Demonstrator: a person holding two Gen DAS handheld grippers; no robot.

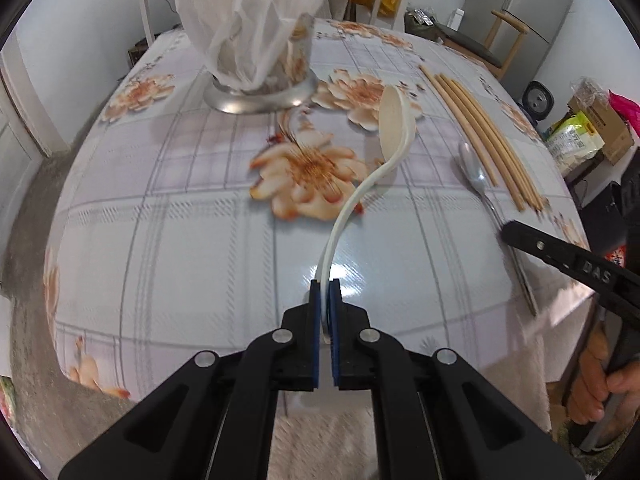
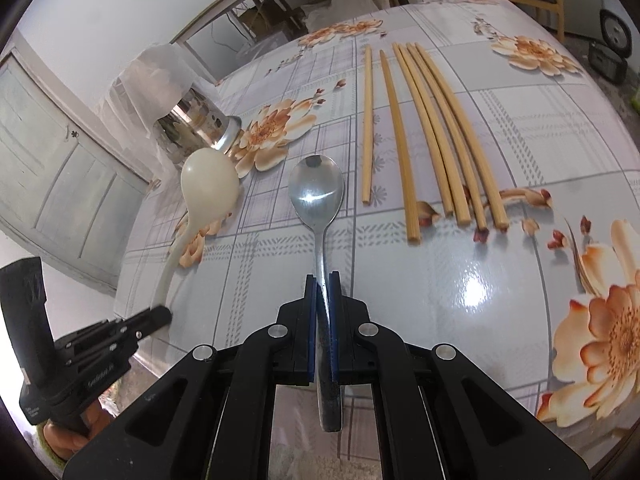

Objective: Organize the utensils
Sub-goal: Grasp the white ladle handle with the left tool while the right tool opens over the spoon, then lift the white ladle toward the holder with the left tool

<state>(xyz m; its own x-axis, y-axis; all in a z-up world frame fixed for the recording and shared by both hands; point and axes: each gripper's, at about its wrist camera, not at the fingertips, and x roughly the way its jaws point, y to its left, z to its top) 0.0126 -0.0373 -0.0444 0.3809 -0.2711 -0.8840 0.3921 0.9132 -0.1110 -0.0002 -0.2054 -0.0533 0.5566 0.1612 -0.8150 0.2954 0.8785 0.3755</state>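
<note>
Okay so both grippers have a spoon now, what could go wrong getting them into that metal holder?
The left gripper pinches the white spoon only at the handle's very tip, so the long spoon could swing or slip out. A white plastic bag drapes over the metal holder and may block or snag a bowl going in. The right gripper holds the metal spoon close beside the chopsticks, so it might knock them.

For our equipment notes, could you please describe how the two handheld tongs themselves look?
Both the left tongs and the right tongs are matte black plastic, each with two linkage arms joined by round silver rivets. The fingers carry thin blue pads on their inner faces. Seen from the side, the right tongs' arm bears raised lettering and a small silver screw. No cables show.
</note>
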